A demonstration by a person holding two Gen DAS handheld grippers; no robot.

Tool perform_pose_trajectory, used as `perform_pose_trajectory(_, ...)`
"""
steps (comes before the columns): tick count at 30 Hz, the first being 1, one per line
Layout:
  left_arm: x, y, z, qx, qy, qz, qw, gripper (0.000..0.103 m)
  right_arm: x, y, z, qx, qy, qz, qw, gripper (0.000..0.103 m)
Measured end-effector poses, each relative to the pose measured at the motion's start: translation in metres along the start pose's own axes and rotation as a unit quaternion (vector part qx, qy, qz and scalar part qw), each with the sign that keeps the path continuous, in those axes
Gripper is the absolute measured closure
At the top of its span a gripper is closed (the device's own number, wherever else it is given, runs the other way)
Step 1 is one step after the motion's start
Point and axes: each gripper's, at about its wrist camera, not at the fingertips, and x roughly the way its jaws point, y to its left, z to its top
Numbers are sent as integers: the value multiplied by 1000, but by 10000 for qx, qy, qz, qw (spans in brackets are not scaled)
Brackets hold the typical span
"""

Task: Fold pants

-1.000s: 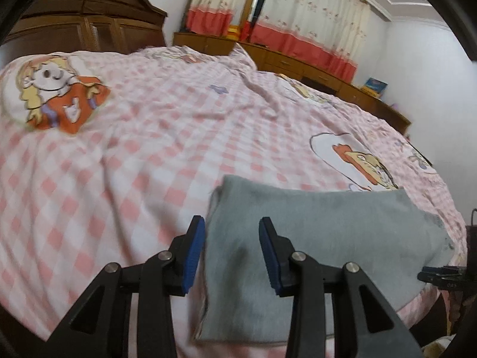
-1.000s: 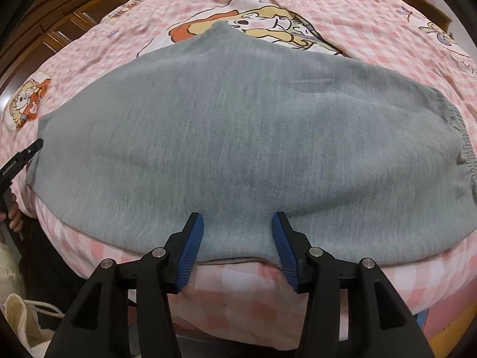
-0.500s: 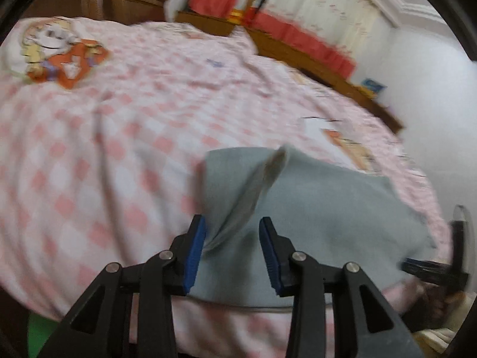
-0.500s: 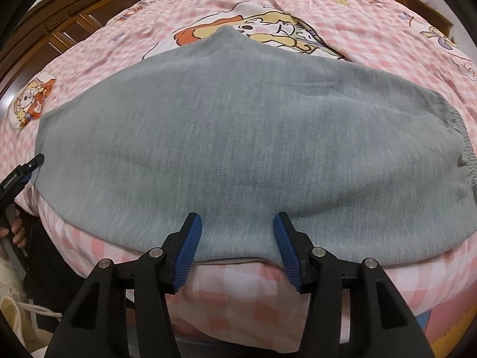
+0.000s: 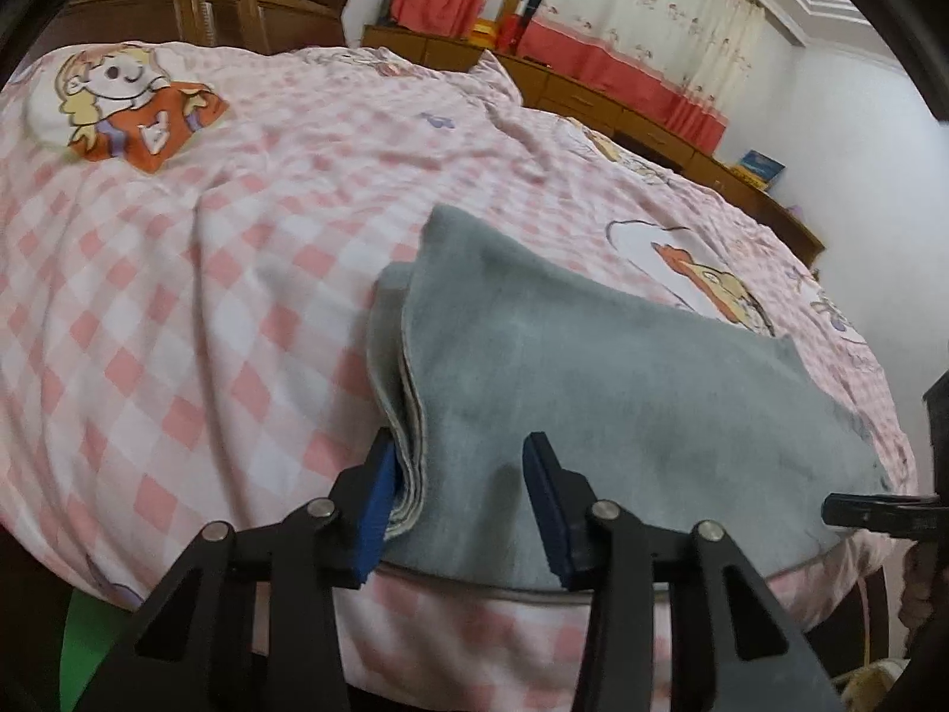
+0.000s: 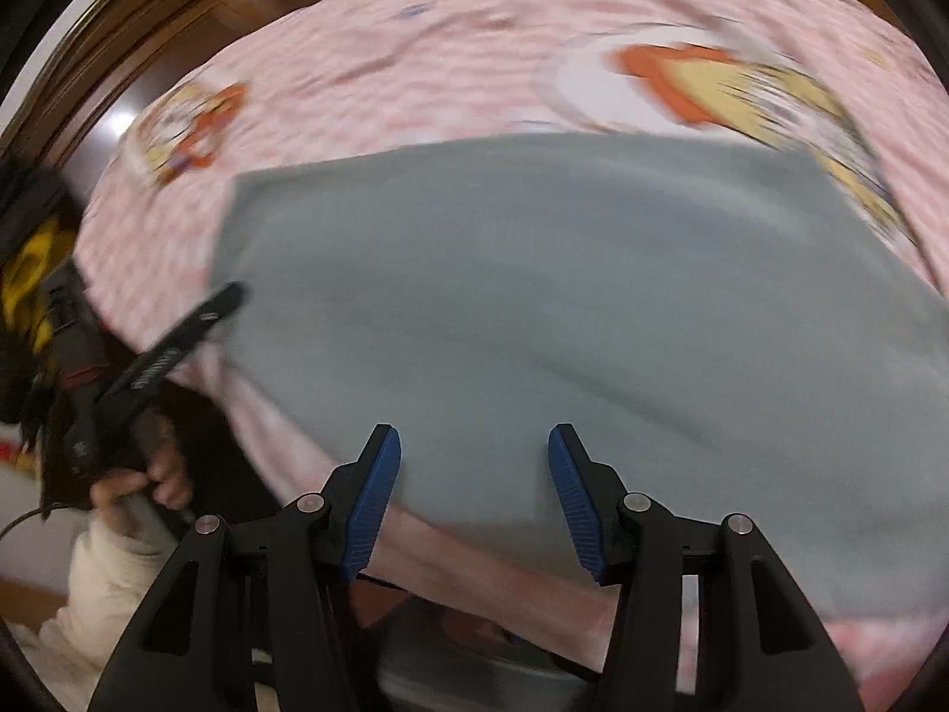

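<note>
Grey pants [image 5: 623, 380] lie folded lengthwise on the pink checked bed [image 5: 207, 296], near its front edge. My left gripper [image 5: 459, 492] is open, and the layered left end of the pants lies between its fingers, against the left blue pad [image 5: 373, 510]. My right gripper [image 6: 474, 492] is open at the front edge of the pants [image 6: 563, 308], with cloth between its fingers. The left gripper also shows at the left of the right wrist view [image 6: 178, 344], at the pants' left end. The right wrist view is blurred.
A wooden wardrobe [image 5: 207, 12] stands behind the bed at the left. A low wooden cabinet [image 5: 623, 101] with red and cream curtains [image 5: 623, 12] runs along the far wall. A person's hand [image 6: 148, 474] holds the left gripper's handle.
The left gripper moved in on the pants' left end, whose layers now lie between its fingers. The right gripper swung left along the front edge, blurring its view. Both stay open.
</note>
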Motion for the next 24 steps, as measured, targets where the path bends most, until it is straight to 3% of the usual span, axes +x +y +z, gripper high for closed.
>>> perform_pose_trajectory(3,4,16,-1,-343,-100,254,9990,57,16,34,21,-277,90,141,9995,49)
perform_pose_trajectory(6,7,31,0,-716,-81,-92,9974,59,31,59,38,-392,187,229,9988,49)
perform_pose_trajectory(8,5,32,0,-712,-49,-349,9968,86,38,71,50,-288,279,457,9981,49)
perform_pose_trajectory(14,-17,20,-1,-433,-312,-825,9952,90,46,110,75,-112,331,728,9967,49)
perform_pose_trajectory(24,-22,3,-3,-383,-387,-1046,9930,90,80,137,92,-307,673,661,9951,51)
